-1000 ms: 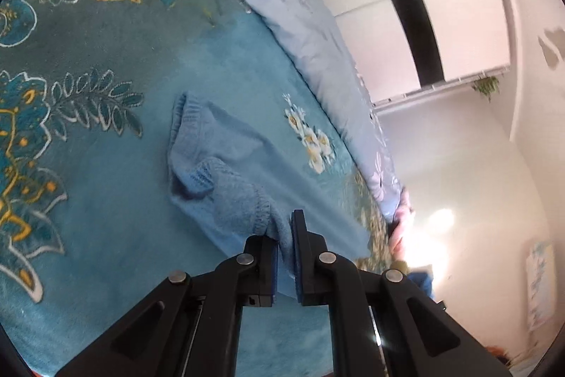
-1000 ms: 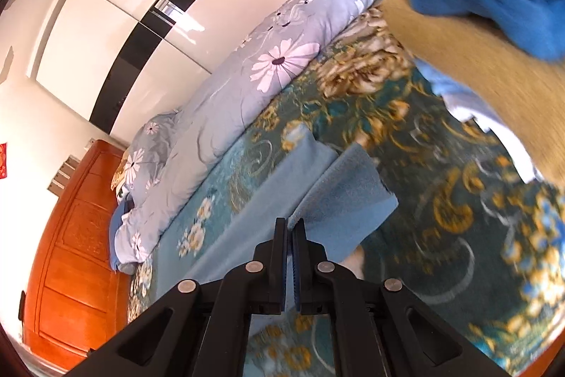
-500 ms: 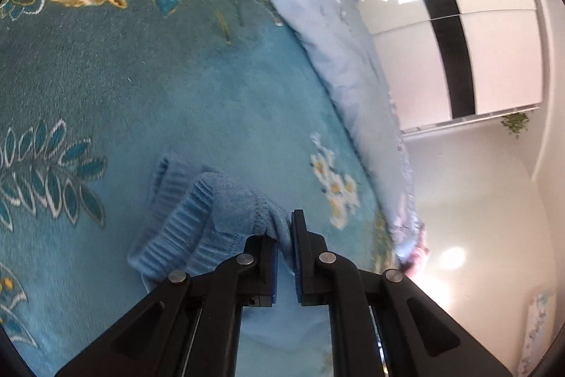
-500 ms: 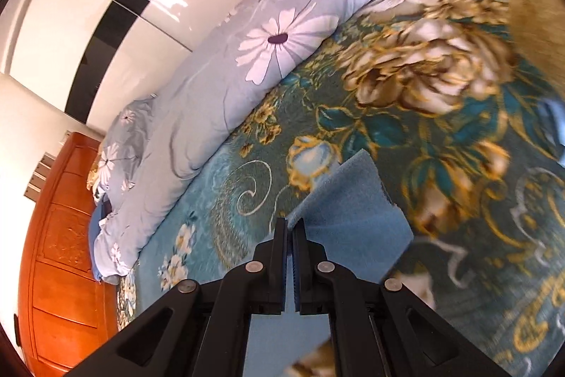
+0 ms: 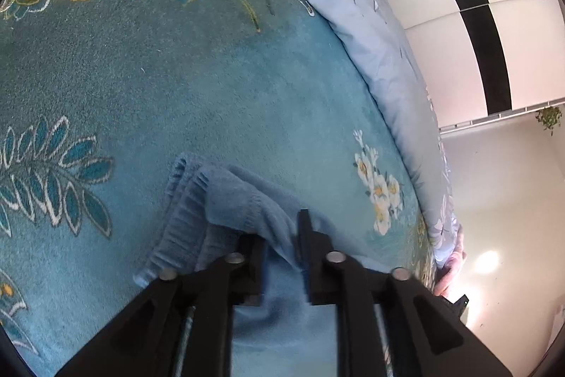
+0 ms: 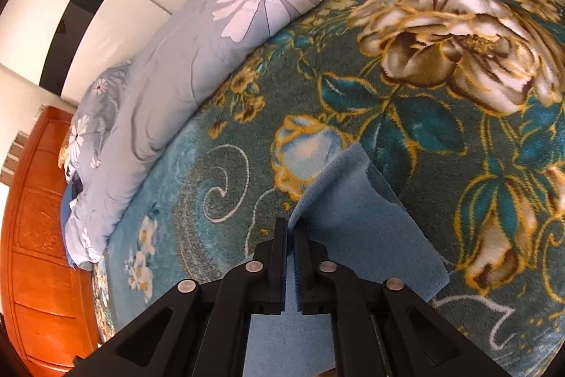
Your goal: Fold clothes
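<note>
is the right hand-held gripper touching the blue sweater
Touching. The right wrist view shows the right hand-held gripper nearly shut, with the edge of the blue sweater pinched between its fingers.

Sweater (image 5: 226,200) lies on the blanket (image 5: 212,87), quilt (image 5: 370,23) beyond it

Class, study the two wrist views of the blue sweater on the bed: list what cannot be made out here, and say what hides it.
- Left wrist view: the near part of the blue sweater is hidden behind the opening left gripper; cloth lies between its jaws.
- Right wrist view: the sweater's lower part is cut off by the right gripper and the frame edge.
- Neither view shows the whole garment, so how far it is folded is unclear.
- Left wrist view: the pink item at the bed's far end is too small to name.
</note>
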Available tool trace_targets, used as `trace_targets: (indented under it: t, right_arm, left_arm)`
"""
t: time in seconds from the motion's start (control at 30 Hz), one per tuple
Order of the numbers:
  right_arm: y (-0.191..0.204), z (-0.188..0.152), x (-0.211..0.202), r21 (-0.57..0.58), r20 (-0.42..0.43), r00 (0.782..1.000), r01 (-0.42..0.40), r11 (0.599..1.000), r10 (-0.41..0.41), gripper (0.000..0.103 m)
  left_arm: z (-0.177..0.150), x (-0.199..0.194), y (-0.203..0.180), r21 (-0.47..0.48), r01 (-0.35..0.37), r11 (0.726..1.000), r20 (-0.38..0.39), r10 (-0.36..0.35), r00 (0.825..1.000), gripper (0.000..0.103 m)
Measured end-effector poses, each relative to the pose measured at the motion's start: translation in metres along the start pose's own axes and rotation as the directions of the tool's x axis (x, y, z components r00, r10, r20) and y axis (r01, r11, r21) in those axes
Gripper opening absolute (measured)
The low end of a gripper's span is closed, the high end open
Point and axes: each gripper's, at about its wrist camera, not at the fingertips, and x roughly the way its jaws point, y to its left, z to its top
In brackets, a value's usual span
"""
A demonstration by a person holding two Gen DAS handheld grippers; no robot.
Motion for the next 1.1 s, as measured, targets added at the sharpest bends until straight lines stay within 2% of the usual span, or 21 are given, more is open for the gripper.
trace_targets:
  t: [0.07,0.2,0.23,0.27,0.33,0.47,0.7,0.73,0.93,1.0,1.07,1.1]
  right_arm:
    - [0.001,-0.001,0.001,-0.013,-0.004,1.000,-0.007,1.000,0.007,0.006]
    - [0.005,-0.003,-0.006,-0.054,-0.001,1.000,-0.003,0.999,0.003,0.007]
    - [0.007,-0.003,-0.009,-0.059,0.007,1.000,-0.004,0.998,0.005,0.010]
    - [0.008,-0.003,-0.013,-0.065,0.015,1.000,-0.005,0.998,0.006,0.015]
    - [0.013,-0.004,-0.023,-0.090,0.039,0.999,-0.006,0.996,0.009,0.044]
    - [0.028,-0.011,-0.041,-0.158,0.058,0.998,0.002,0.988,0.007,0.063]
    - [0.047,-0.031,-0.073,-0.239,0.083,0.996,-0.001,0.971,0.021,0.100]
    - [0.048,-0.034,-0.078,-0.247,0.087,0.996,-0.002,0.969,0.024,0.103]
    - [0.051,-0.054,-0.103,-0.266,0.108,0.994,0.000,0.964,0.030,0.103]
    - [0.050,-0.063,-0.112,-0.262,0.123,0.992,-0.005,0.965,0.039,0.103]
    - [0.049,-0.076,-0.121,-0.275,0.148,0.988,0.003,0.961,0.040,0.103]
    - [0.049,-0.081,-0.124,-0.288,0.156,0.987,0.009,0.957,0.037,0.103]
  left_arm:
    - [-0.003,-0.005,-0.005,0.027,-0.003,1.000,0.007,0.002,1.000,0.040]
    - [-0.010,-0.018,-0.018,0.101,-0.020,0.995,0.040,0.016,0.999,0.054]
    - [-0.011,-0.021,-0.021,0.116,-0.013,0.993,0.050,0.007,0.999,0.060]
    - [-0.014,-0.026,-0.024,0.131,-0.003,0.991,0.059,-0.005,0.998,0.065]
    - [-0.019,-0.033,-0.031,0.167,0.004,0.986,0.078,-0.018,0.997,0.072]
    - [-0.031,-0.044,-0.039,0.215,0.015,0.976,0.097,-0.037,0.995,0.082]
    - [-0.049,-0.059,-0.028,0.195,0.073,0.978,0.115,-0.097,0.989,0.091]
    - [-0.052,-0.061,-0.027,0.196,0.082,0.977,0.122,-0.108,0.987,0.091]
    - [-0.068,-0.076,-0.009,0.190,0.118,0.975,0.170,-0.151,0.974,0.094]
    - [-0.072,-0.083,0.002,0.177,0.133,0.975,0.210,-0.170,0.963,0.095]
    - [-0.076,-0.087,0.011,0.172,0.131,0.976,0.253,-0.172,0.952,0.103]
    - [-0.079,-0.090,0.015,0.173,0.121,0.977,0.276,-0.166,0.947,0.103]
